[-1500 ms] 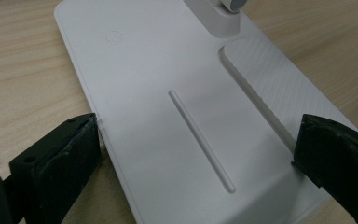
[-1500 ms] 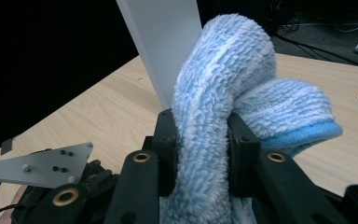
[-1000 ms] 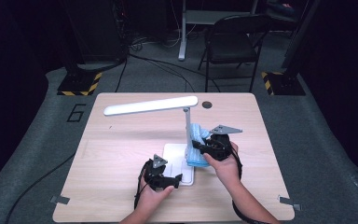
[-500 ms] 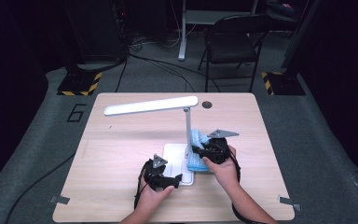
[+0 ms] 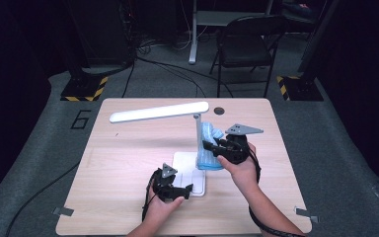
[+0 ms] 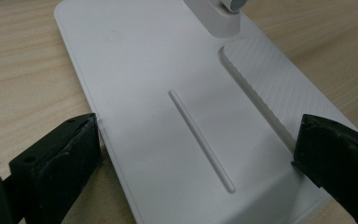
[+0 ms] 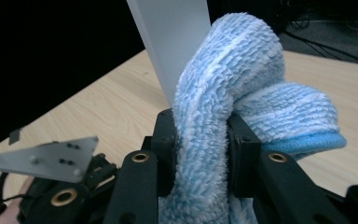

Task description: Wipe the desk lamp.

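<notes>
Here, the wooden table carried a white desk lamp whose long flat head hung level over the far half, joined by a slim upright post to a flat white base that lay near your edge. Your left gripper sat at the near end of that base, its two black jaws on either side of the plate, each right against an edge; they looked to be clamping it, though you could not see the contact itself. In the left gripper view the plate looked smooth and rigid, with a ribbed pad on one side and a shallow groove down the middle, so it would likely slip under a light hold and was best gripped across its edges, as you had it. Your right gripper stood beside the post, above the base, and its jaws were pinched on a light blue cloth. In the right gripper view the cloth was thick, looped terry, bunched and folded over the jaws, and it pressed against the post. It was probably very light and soft, would squash and drape rather than hold a shape, and would not slide out easily. Holding it by a gathered fold, with a thick wad left free to wipe, seemed the soundest grip.
</notes>
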Demonstrator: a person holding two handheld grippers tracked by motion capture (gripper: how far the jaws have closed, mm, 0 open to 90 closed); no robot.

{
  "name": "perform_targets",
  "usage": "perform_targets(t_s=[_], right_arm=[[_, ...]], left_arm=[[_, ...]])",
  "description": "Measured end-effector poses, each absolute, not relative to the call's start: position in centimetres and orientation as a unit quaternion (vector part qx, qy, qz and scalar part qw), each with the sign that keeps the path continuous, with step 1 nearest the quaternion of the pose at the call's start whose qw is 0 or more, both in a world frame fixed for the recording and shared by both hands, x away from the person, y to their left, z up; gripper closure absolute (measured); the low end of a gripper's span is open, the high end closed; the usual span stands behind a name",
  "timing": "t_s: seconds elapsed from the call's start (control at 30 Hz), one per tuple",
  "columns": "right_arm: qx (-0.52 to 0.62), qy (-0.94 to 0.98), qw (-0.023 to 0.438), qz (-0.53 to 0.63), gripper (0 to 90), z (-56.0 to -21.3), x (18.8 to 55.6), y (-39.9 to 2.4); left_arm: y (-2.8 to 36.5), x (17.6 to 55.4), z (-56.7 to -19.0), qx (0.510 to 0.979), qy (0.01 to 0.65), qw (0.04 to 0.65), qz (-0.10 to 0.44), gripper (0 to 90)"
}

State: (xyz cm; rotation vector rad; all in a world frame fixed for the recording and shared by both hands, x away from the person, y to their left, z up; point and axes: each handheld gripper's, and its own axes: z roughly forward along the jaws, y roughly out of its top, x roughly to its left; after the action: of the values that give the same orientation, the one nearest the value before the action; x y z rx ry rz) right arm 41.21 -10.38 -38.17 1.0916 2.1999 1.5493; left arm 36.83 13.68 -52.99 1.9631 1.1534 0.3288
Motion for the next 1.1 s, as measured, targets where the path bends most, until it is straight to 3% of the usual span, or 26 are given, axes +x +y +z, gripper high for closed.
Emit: perform_targets(t_s=[0.57,0.73,0.97,1.1], right_arm=[[0.328,0.738,0.144,0.571,68.6,-30.9,40.7,-10.3],[0.332,0.733,0.128,0.579,68.8,-30.9,40.8,-10.3],[0.315,0.755,0.166,0.551,69.2,-31.5,40.6,-9.8],[0.319,0.757,0.162,0.547,69.2,-32.5,40.6,-9.7]], left_arm=[[13.7,36.9,-53.0,0.778,0.458,0.410,0.130,0.4],[13.7,36.9,-53.0,0.779,0.456,0.410,0.130,0.4],[13.6,36.8,-53.0,0.777,0.460,0.410,0.131,0.4],[13.6,36.8,-53.0,0.776,0.461,0.411,0.129,0.4]])
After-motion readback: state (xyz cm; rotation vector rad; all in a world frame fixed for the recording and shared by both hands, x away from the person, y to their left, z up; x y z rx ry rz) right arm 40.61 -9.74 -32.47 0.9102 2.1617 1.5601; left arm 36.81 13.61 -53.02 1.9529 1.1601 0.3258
